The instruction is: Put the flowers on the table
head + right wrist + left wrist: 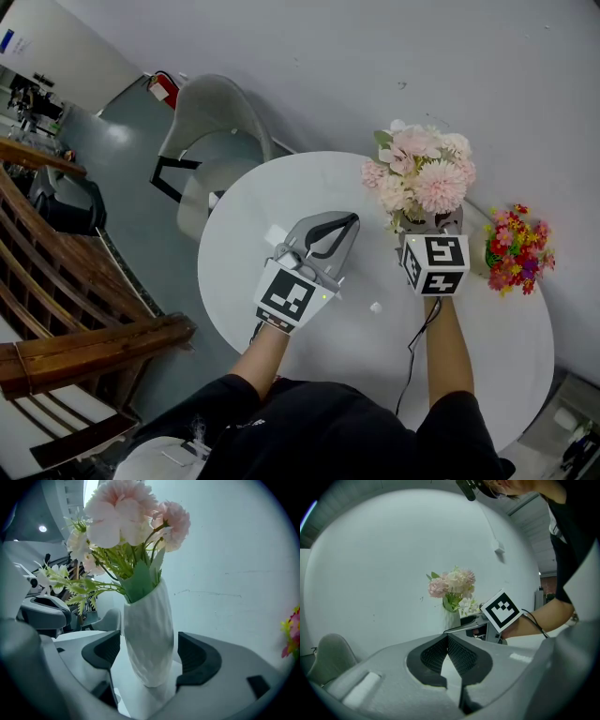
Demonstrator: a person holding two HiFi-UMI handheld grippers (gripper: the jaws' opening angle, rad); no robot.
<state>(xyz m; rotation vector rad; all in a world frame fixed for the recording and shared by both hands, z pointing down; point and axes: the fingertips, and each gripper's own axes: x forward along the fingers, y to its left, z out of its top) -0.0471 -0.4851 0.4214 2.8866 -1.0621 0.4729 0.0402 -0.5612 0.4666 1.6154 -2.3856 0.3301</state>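
A bunch of pink flowers point(422, 173) stands in a ribbed white vase point(150, 634) at the far side of the round white table point(281, 187). The vase's base rests on the tabletop. My right gripper point(433, 223) is open, one pad on each side of the vase with a narrow gap on both sides. The flowers point(126, 517) rise above its jaws. My left gripper point(352, 220) hovers over the table's middle, shut on nothing, its pads meeting at the tips point(447, 638). From there the flowers point(452, 584) and the right gripper point(476, 624) show ahead.
A small bouquet of red and yellow flowers point(516, 248) sits at the table's right edge by the wall. A grey chair point(216, 122) stands beyond the table on the left. A wooden railing point(84, 337) runs at lower left. A small white bit point(375, 307) lies on the table.
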